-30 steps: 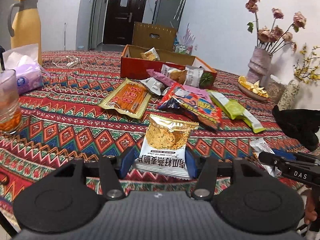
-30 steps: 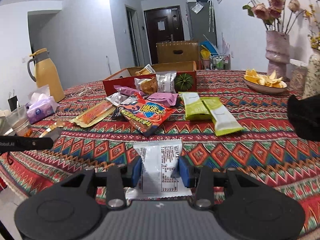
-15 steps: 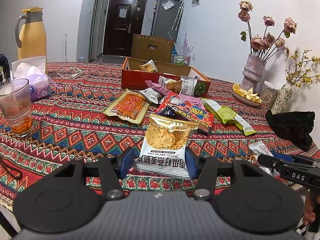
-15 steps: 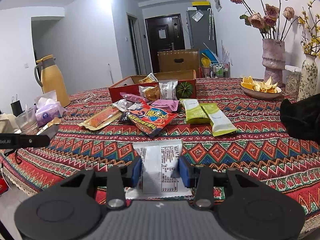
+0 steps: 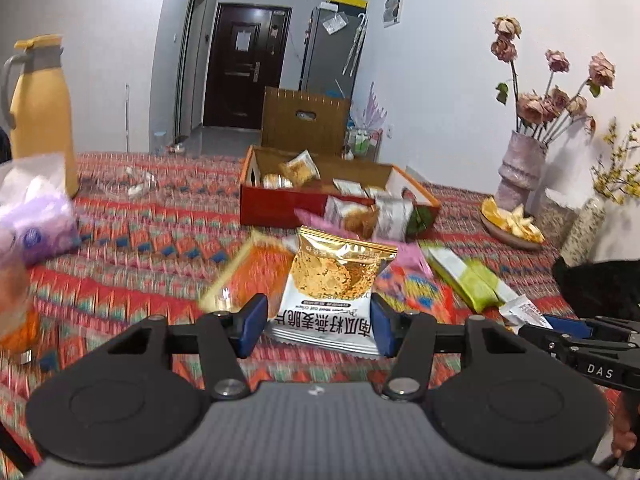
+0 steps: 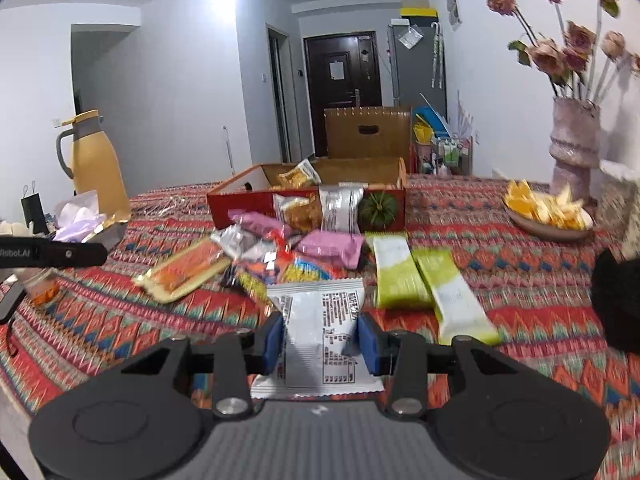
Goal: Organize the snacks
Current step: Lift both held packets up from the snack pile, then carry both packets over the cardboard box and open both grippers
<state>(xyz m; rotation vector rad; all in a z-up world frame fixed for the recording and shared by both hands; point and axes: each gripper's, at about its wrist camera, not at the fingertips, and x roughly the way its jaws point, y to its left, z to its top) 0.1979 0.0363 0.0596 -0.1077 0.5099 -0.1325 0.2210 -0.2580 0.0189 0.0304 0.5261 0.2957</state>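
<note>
Gold packet in left tool lifted; red box closer.

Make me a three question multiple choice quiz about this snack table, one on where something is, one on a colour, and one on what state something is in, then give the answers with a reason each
1. Where does the small green pumpkin sit?
A. on the plate of orange slices
B. at the front right corner of the red box
C. beside the jug

2. What colour is the jug?
A. yellow with a grey handle
B. blue
C. white

3. What is the state of the left gripper?
A. open over a bare cloth
B. shut on nothing
C. shut on the gold-topped snack packet

Answers:
1 B, in the right wrist view the pumpkin lies against the box's front corner, next to a silver packet.
2 A, both views show a yellow body with a grey handle.
3 C, the blue pads press on both sides of the packet.
</note>
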